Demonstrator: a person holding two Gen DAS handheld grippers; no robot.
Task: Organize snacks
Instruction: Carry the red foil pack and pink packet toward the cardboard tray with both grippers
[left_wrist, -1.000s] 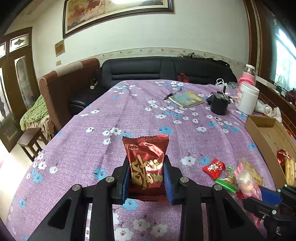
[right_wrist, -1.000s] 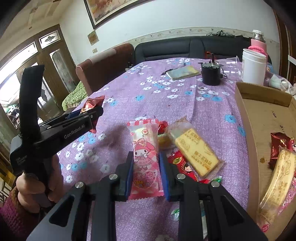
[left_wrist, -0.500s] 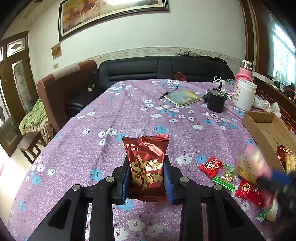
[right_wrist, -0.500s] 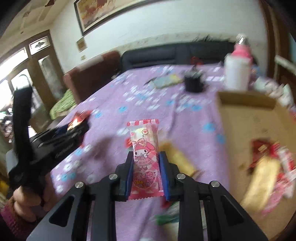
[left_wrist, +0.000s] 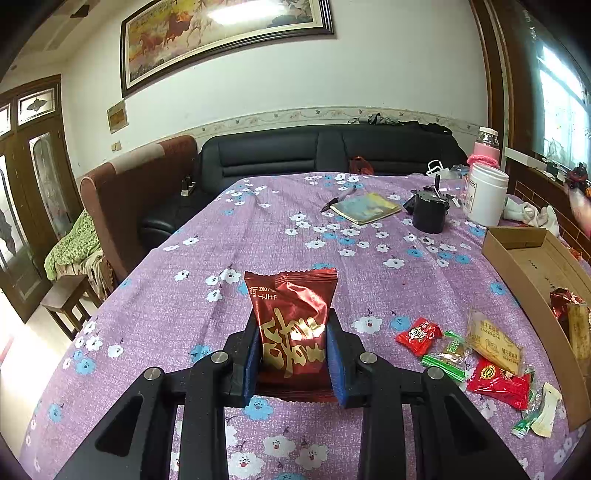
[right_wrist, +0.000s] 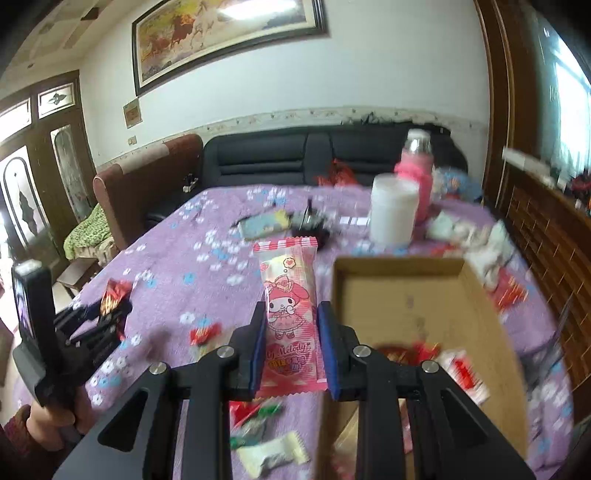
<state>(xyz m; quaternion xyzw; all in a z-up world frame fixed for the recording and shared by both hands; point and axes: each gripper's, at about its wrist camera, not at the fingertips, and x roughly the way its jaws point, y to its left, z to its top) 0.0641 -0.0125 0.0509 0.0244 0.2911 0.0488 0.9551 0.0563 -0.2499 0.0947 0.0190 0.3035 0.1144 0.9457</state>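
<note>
My left gripper (left_wrist: 291, 354) is shut on a dark red snack packet with gold lettering (left_wrist: 291, 321) and holds it upright above the purple flowered tablecloth (left_wrist: 258, 236). My right gripper (right_wrist: 291, 347) is shut on a pink My Melody snack packet (right_wrist: 290, 317) and holds it above the left wall of the cardboard box (right_wrist: 406, 295). The box also shows in the left wrist view (left_wrist: 517, 258), with a few snacks inside. Several loose snacks (left_wrist: 472, 354) lie on the cloth left of the box. The left gripper shows in the right wrist view (right_wrist: 92, 325).
A white jar (left_wrist: 484, 199), a pink bottle (left_wrist: 487, 151), a black cup (left_wrist: 428, 214) and a notebook (left_wrist: 365, 208) stand at the table's far side. A black sofa (left_wrist: 314, 155) and a brown armchair (left_wrist: 136, 192) lie beyond the table.
My right gripper has lifted the pink packet off the snack pile and swung it right, over the box's edge. My left gripper has risen slightly with the red packet.
</note>
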